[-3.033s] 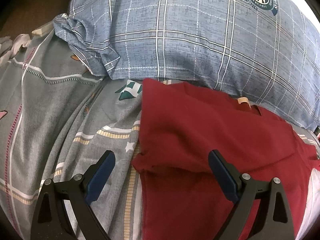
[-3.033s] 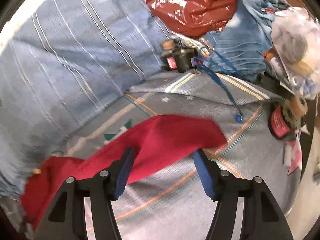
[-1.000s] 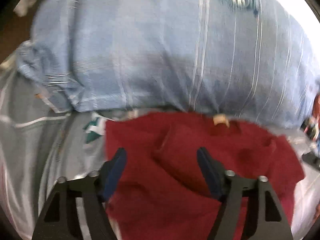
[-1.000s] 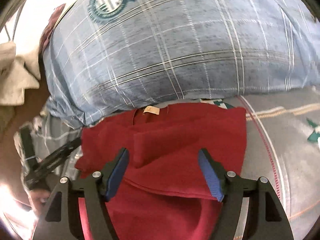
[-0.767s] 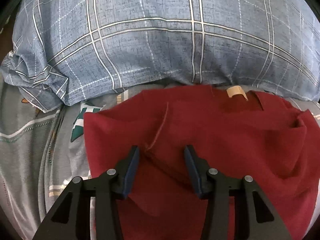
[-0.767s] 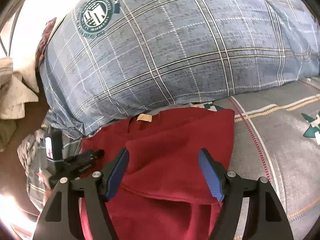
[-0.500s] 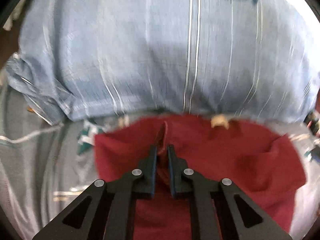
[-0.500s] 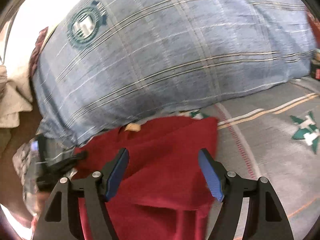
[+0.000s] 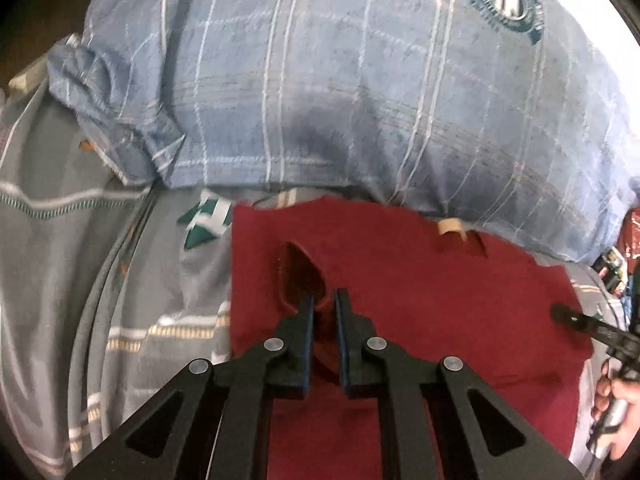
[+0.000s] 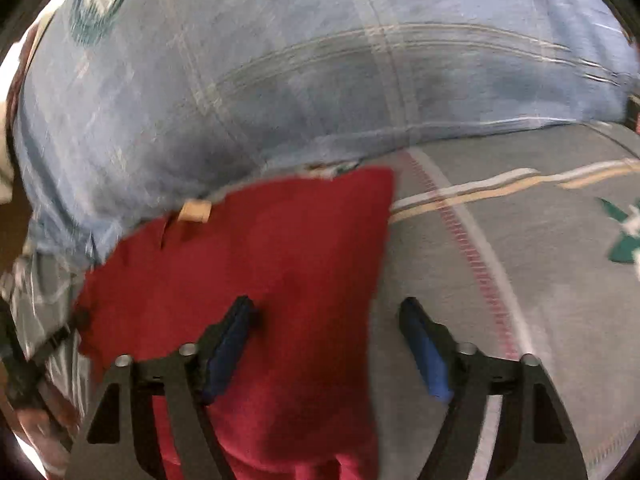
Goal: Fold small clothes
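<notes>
A dark red shirt (image 9: 420, 292) lies on the grey patterned bedsheet (image 9: 80, 260), its collar with a tan label (image 9: 450, 226) against a blue plaid pillow (image 9: 340, 80). My left gripper (image 9: 321, 300) is shut on a pinched-up fold of the shirt's left part. In the right wrist view the red shirt (image 10: 260, 264) lies left of centre. My right gripper (image 10: 326, 312) is open, its left finger over the shirt and its right finger over the bedsheet (image 10: 520, 260).
The blue plaid pillow (image 10: 300, 60) fills the far side of both views. The other hand-held gripper (image 9: 592, 332) and a hand show at the right edge of the left wrist view. Small dark items (image 9: 610, 264) lie by the pillow's right end.
My left gripper closed on a fold of the red shirt and lifted it slightly. My right gripper stayed open and shifted right along the shirt's edge.
</notes>
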